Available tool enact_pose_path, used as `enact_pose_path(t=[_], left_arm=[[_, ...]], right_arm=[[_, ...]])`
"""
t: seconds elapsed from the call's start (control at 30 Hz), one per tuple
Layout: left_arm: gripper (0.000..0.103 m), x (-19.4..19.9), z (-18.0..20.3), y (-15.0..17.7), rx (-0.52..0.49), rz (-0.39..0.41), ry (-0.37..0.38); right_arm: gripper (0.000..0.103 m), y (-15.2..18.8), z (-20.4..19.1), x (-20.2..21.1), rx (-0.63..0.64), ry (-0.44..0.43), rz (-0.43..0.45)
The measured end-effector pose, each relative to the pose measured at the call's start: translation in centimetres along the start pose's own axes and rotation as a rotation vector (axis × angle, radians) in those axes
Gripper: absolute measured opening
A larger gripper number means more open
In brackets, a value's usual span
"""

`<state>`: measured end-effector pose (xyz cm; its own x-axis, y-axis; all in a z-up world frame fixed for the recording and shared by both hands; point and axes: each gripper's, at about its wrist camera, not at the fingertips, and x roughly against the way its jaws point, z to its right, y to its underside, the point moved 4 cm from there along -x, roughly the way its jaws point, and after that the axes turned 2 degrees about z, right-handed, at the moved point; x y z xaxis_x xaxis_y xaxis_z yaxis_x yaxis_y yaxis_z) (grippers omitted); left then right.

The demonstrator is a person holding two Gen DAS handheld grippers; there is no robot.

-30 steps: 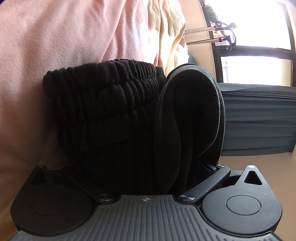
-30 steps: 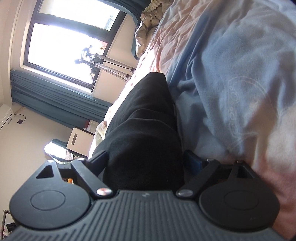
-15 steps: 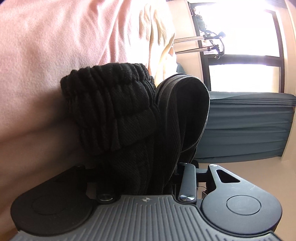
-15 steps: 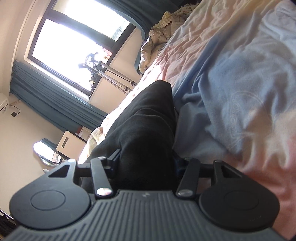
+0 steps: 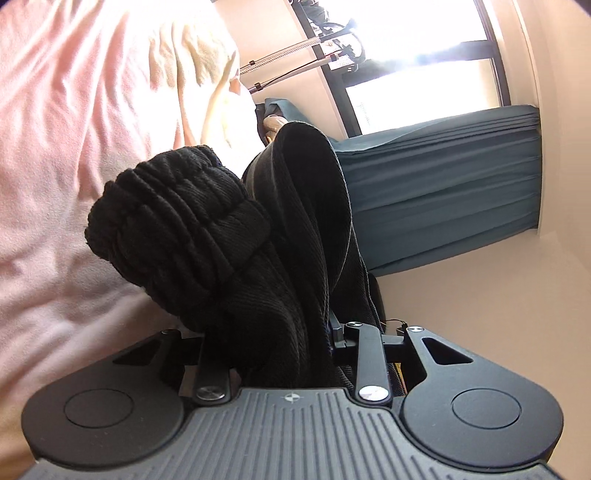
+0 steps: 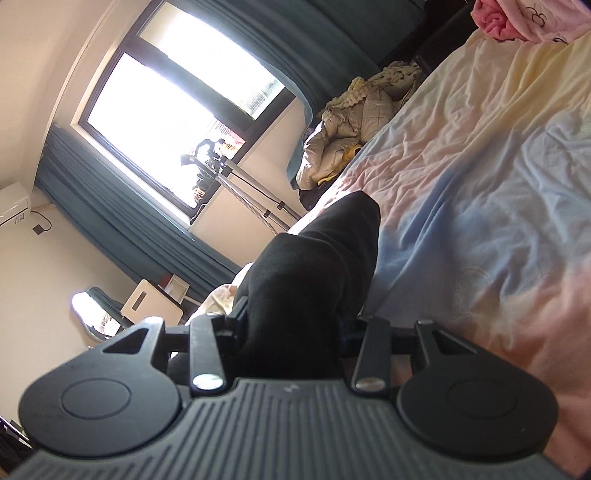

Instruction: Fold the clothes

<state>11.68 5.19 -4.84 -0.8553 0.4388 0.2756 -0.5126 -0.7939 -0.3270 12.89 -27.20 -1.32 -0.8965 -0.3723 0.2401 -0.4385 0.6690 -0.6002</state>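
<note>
Black ribbed trousers (image 5: 177, 221) with a gathered elastic waistband fill the middle of the left wrist view, bunched and lifted off the pink bedsheet (image 5: 74, 110). My left gripper (image 5: 280, 343) has its jaws closing, pressed on a thick fold of this cloth; the fingertips are buried in it. In the right wrist view another part of the black trousers (image 6: 317, 273) rises from between the jaws of my right gripper (image 6: 291, 332), which are also closing and pinch the fabric. The pastel bedsheet (image 6: 480, 184) lies to its right.
A bright window (image 6: 166, 122) with teal curtains (image 5: 443, 206) lies beyond the bed. A metal stand (image 6: 251, 192) is by the window. A crumpled beige jacket (image 6: 351, 125) lies at the bed's far end, with pink cloth (image 6: 517, 18) at the top right.
Both grippers went from wide open around the black cloth to clamped on it. Both have risen and rolled, lifting the trousers off the sheet.
</note>
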Motion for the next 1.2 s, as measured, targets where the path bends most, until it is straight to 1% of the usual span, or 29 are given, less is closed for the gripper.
enact_pose_path(t=[0.1,0.2,0.33,0.4,0.47,0.53,0.6,0.67,0.73,0.83,0.9,0.97,1.03,1.13,1.2], left_arm=[[0.035,-0.7,3.1,1.5,-0.045,-0.011,0.028],[0.035,-2.5,6.7,3.4,-0.079,-0.036,0.073],[0.035,-6.6,11.5,6.2,-0.127,-0.068,0.129],[0.035,-9.3,13.7,7.7,-0.177,-0.083,0.164],[0.036,-12.0,15.4,9.4,-0.207,-0.108,0.204],[0.036,-14.7,16.5,11.0,-0.224,-0.136,0.230],[0.036,-17.7,17.7,13.2,-0.283,-0.154,0.257],[0.036,-20.4,17.9,15.1,-0.317,-0.164,0.287],[0.036,-23.4,17.9,16.7,-0.321,-0.189,0.302],[0.036,-27.9,17.4,18.4,-0.339,-0.232,0.304],[0.036,-30.8,16.7,19.7,-0.354,-0.264,0.295],[0.036,-33.3,15.7,20.8,-0.367,-0.295,0.278],[0.036,-35.6,14.2,21.7,-0.388,-0.325,0.245],[0.036,-38.4,11.6,22.7,-0.382,-0.368,0.195],[0.037,-39.4,10.6,23.1,-0.397,-0.378,0.184]], right_arm=[[0.044,-2.4,-0.2,2.1,0.001,-0.014,0.057],[0.044,-5.7,0.2,4.6,-0.003,-0.031,0.136],[0.044,-10.6,1.5,7.9,0.022,-0.037,0.245],[0.044,-12.8,2.6,9.2,0.028,-0.037,0.295],[0.044,-15.3,4.3,10.6,0.029,-0.028,0.353],[0.044,-17.2,6.1,11.6,0.021,-0.018,0.402],[0.044,-18.9,8.5,12.5,0.009,0.004,0.461],[0.044,-19.9,10.7,13.2,-0.021,0.016,0.518],[0.044,-20.7,13.2,13.7,-0.034,0.028,0.572],[0.044,-21.8,17.1,13.8,-0.017,0.069,0.616],[0.044,-21.9,19.3,13.6,-0.008,0.107,0.628],[0.044,-21.8,21.9,13.3,-0.030,0.148,0.629],[0.044,-21.5,24.3,12.6,-0.083,0.210,0.618],[0.044,-21.0,27.1,11.3,-0.149,0.304,0.564],[0.044,-20.3,29.3,10.4,-0.217,0.363,0.518]])
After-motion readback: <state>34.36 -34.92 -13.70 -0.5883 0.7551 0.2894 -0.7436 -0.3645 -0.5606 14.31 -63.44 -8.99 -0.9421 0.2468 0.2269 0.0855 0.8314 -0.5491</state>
